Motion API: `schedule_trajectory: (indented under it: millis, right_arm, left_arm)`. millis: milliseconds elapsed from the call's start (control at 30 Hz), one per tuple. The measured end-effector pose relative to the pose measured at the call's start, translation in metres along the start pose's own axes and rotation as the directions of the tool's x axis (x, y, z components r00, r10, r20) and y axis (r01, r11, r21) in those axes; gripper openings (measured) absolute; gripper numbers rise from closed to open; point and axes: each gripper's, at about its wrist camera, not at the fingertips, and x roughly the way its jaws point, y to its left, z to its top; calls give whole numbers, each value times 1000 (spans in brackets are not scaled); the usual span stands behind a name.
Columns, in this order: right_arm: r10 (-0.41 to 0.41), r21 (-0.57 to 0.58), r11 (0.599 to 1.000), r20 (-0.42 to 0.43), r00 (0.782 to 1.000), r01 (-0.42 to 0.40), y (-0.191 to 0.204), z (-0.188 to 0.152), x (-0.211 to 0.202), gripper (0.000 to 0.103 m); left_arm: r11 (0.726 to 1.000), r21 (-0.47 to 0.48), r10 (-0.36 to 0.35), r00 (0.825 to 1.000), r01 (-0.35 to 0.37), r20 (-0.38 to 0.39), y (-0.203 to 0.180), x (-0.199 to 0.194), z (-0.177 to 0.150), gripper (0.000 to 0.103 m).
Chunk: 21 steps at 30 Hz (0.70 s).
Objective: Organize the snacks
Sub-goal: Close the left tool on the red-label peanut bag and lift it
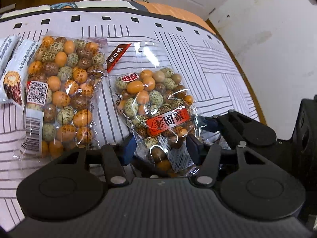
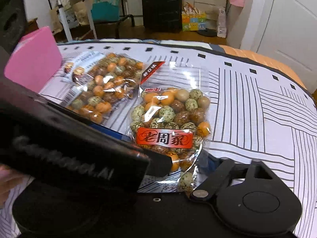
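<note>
So the whole thing is sitting on a table (image 1: 218,63) covered with a white cloth (image 2: 257,119) with grey line patterns and a row of black squares along the far edge. Behind it in the right wrist view there's a black suitcase (image 2: 161,6) standing on the floor, and a pink box (image 2: 33,61) is sitting at the left end of the table.

Two clear bags of coated nuts are lying side by side, just about touching. The bag with the red label (image 1: 158,107) is lying face up nearer the grippers, and the second bag (image 1: 63,95) is lying to its left, back side up, showing a QR code and barcode. A couple of white snack packets (image 1: 13,73) are tucked against that second bag's far-left side.

The left gripper (image 1: 160,148) is holding the bottom end of the red-label bag, its blue pads pressing in on the plastic from both sides, fairly narrow.

The right gripper (image 2: 195,159) is hovering at the bag's lower right corner; only its right finger is showing, the left gripper's body is blocking the rest, so I can't tell if it's gripping anything.
</note>
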Motion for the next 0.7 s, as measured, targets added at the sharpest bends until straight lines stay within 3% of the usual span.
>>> schedule_trajectory:
  millis: [333,700]
  right_arm:
    - [51,136,989,36,998,-55,9,-11,-17,80]
    - [80,186,978,66,995,-91,49,-29,-56,80]
  left_arm:
    - [997,15,82,997,-82,-9,-14,-17,-11,54]
    - [983,56,178,984,-176,-32,-33,-63,-40,54]
